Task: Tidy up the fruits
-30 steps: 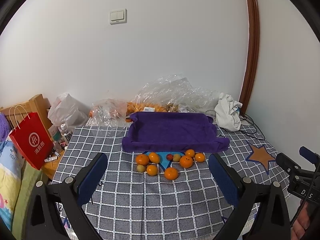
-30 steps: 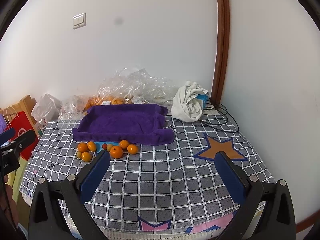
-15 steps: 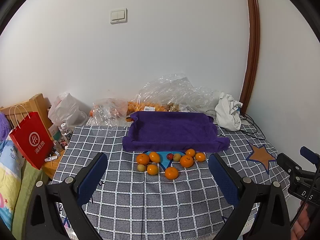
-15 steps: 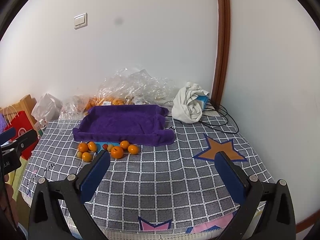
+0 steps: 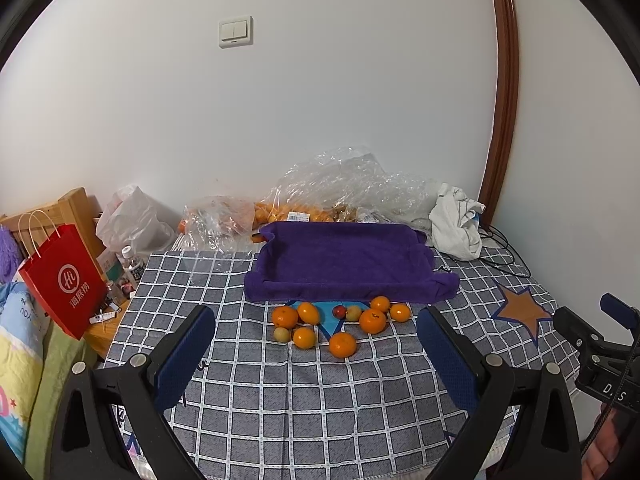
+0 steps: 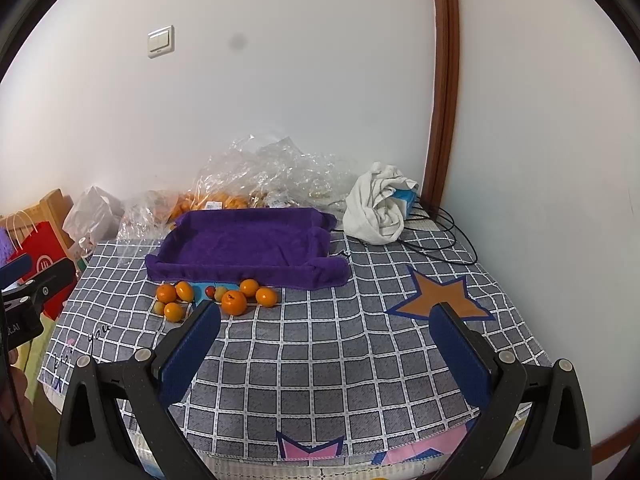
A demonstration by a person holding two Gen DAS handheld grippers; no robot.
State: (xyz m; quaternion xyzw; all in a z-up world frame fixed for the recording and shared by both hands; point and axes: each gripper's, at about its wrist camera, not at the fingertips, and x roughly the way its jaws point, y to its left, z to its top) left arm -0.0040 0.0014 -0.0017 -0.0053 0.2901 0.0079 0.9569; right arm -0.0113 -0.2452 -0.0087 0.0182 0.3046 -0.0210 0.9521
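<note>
Fruits (image 5: 340,322) (mostly oranges) lie before purple tray (image 5: 344,258).

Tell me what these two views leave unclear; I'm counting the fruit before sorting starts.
- Foremost round orange mandarin: hidden in the right wrist view behind a right claw finger.
- Crumpled clear plastic bags: glare and creases blur the orange fruit inside, so it is uncountable in both views.
- Small round red fruit: too small to identify.
- Purple cloth-lined tray: its raised front rim hides the nearest floor strip.
</note>
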